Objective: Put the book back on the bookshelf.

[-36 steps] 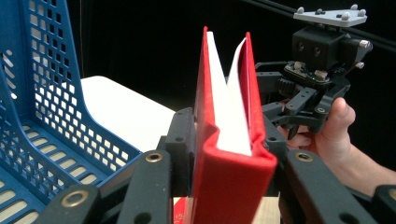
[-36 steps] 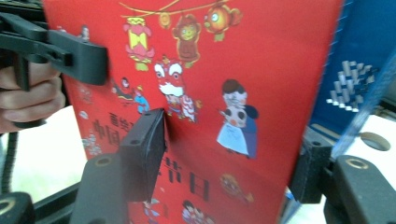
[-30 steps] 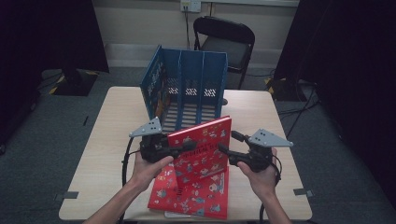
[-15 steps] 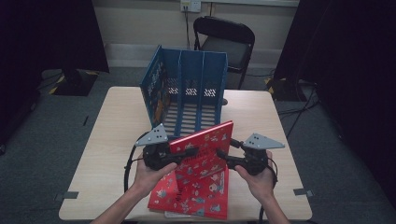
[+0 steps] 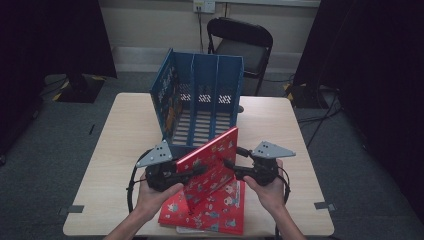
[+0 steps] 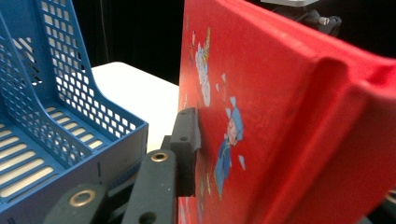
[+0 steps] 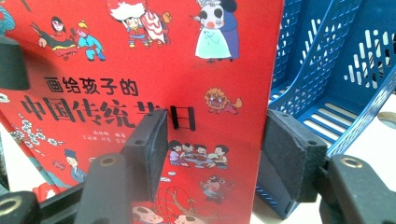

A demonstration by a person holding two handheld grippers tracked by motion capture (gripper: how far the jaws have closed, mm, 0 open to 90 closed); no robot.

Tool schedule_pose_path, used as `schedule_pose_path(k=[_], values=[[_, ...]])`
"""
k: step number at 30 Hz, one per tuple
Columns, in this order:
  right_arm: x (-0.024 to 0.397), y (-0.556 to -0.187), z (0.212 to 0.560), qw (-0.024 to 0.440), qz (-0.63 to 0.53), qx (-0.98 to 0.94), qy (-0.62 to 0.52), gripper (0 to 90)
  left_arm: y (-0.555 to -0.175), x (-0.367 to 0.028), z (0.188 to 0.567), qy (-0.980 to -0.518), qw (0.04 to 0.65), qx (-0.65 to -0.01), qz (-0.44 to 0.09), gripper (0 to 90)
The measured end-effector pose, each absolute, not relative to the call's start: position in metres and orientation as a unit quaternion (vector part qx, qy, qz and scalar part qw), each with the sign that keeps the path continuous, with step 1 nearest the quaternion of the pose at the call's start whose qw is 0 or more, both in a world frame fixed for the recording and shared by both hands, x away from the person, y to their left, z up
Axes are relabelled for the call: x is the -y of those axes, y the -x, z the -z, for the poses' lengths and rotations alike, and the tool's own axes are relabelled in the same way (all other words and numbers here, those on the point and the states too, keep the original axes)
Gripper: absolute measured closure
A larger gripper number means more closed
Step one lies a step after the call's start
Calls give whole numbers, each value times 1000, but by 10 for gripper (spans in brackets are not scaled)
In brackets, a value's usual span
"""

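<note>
A blue file rack (image 5: 202, 95) with three slatted compartments is seen on the counter (image 5: 120, 145); its right compartment is bare, the others partly hidden. In front of it a red picture book (image 5: 210, 162) is held upright above other red books (image 5: 220, 212). Its cover bears "画给孩子的中国传统节日". The left gripper (image 5: 197, 171) is clamped on it, its jaws having just widened slightly; the right gripper (image 5: 231, 166) stands with jaws spread against the cover.

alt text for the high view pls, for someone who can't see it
A person's two hand-held grippers, left gripper and right gripper, tilt a red picture book up on edge over another red book, in front of a blue file rack on a table.
</note>
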State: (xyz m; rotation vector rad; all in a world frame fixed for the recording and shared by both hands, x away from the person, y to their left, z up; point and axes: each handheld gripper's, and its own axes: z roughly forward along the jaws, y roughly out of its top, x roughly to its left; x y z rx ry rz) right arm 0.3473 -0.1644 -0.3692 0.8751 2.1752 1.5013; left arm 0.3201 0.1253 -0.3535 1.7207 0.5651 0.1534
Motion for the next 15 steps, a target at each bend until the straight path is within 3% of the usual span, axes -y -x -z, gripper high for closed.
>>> schedule_pose_path(k=[4,15], values=[[168,-348,370,172,-533,-768,-311,357,-318,-123,353,-749,614,-241,-65,650],[158,-352,370,176,-532,-772,-301,384,-314,-128,353,-748,611,-249,-72,621]])
